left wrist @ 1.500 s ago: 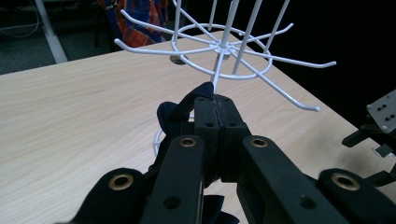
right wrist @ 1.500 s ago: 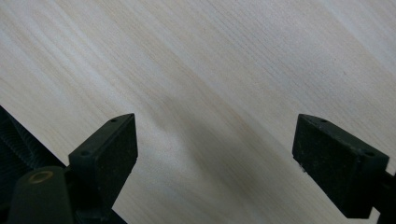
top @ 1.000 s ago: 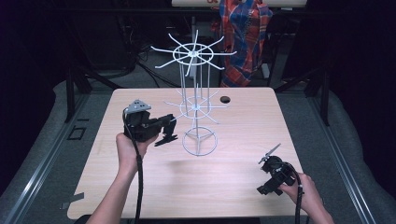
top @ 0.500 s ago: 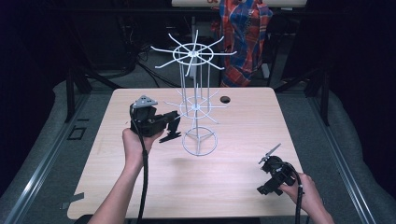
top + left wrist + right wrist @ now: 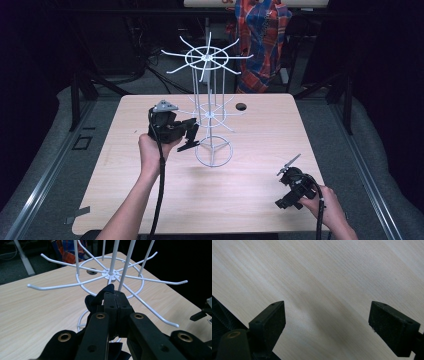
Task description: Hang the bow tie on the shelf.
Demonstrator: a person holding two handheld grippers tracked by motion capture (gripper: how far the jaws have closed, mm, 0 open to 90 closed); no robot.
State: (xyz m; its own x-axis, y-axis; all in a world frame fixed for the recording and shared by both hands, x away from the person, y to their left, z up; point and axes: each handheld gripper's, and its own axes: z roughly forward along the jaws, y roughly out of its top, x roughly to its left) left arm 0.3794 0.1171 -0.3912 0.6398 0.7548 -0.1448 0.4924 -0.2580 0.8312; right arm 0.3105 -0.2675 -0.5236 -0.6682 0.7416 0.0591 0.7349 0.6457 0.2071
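Observation:
A white wire rack (image 5: 213, 115) with spoke arms on two levels stands mid-table on a ring base. My left gripper (image 5: 191, 134) is held just left of the rack's lower spokes, its jaws closed. In the left gripper view the left gripper (image 5: 115, 293) is shut on a dark soft item (image 5: 92, 303) that bulges out beside and below the jaws, right in front of the rack's lower hub (image 5: 111, 272). My right gripper (image 5: 286, 170) rests low at the table's near right, far from the rack. In its own view the right gripper (image 5: 327, 312) is wide open over bare wood.
A round cable hole (image 5: 241, 106) sits in the table behind the rack. A plaid cloth (image 5: 260, 35) hangs beyond the far edge. Long thin spokes (image 5: 155, 312) stick out from the rack at jaw height. Cables trail from both grippers toward the near edge.
My left gripper has moved right and a little forward, closing in on the rack's lower spokes with the dark item still in it. The right gripper has stayed put.

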